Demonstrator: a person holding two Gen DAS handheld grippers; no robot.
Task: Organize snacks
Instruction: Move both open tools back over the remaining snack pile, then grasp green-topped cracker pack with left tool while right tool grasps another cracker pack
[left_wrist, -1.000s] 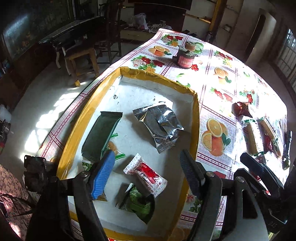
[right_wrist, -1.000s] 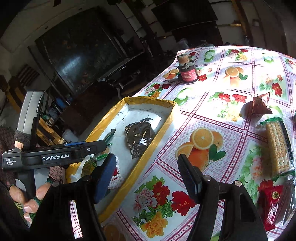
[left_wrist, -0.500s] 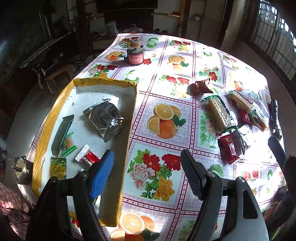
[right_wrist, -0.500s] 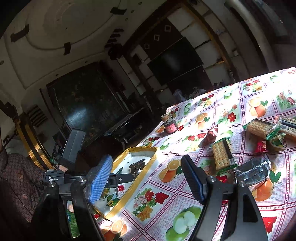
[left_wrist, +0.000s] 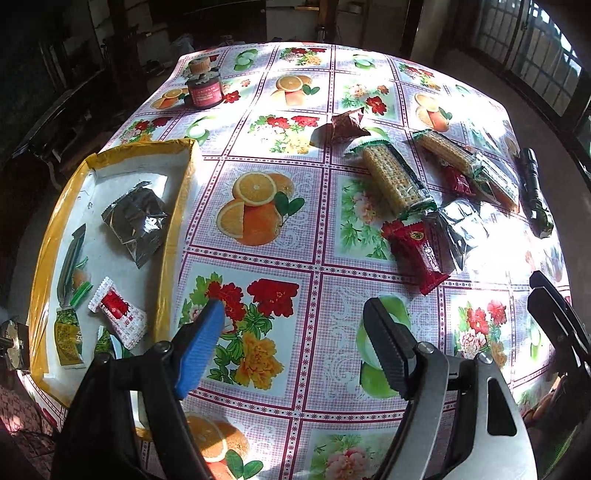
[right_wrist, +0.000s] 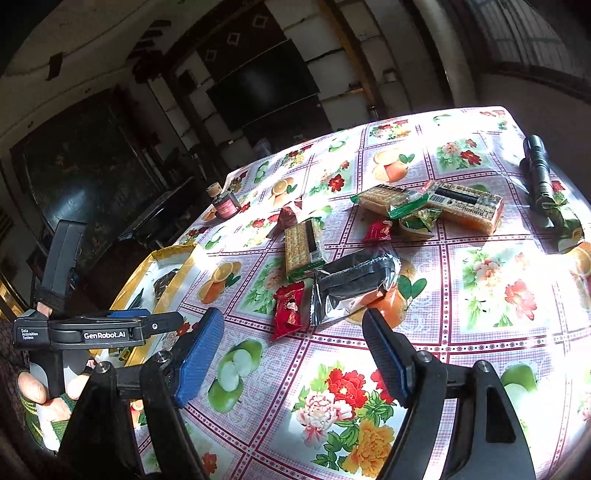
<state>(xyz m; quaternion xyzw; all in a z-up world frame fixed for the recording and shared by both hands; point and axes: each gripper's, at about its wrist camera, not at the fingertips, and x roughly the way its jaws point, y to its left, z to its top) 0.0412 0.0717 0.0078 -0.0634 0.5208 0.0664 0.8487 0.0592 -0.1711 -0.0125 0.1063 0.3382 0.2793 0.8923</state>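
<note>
My left gripper (left_wrist: 293, 314) is open and empty, hovering over bare tablecloth just right of the yellow-rimmed tray (left_wrist: 177, 221). The tray holds a silver packet (left_wrist: 135, 221), a red-and-white candy (left_wrist: 118, 312) and green packets (left_wrist: 68, 332). Loose snacks lie ahead to the right: a red packet (left_wrist: 417, 251), a silver packet (left_wrist: 458, 229) and two cracker packs (left_wrist: 391, 177). My right gripper (right_wrist: 293, 321) is open with nothing between its fingers. It hangs short of the red packet (right_wrist: 290, 308) and silver packet (right_wrist: 354, 284), with a cracker pack (right_wrist: 303, 247) behind them.
A dark red jar (left_wrist: 203, 90) stands at the far left of the floral tablecloth. A black flashlight (right_wrist: 539, 173) and a green packet (right_wrist: 567, 221) lie near the right edge. A person's hand (right_wrist: 33, 391) holds the left gripper's handle beside the tray (right_wrist: 173, 284).
Both grippers have swung right, away from the tray and toward the loose snacks. The right gripper's jaws stand wider than a second ago.
</note>
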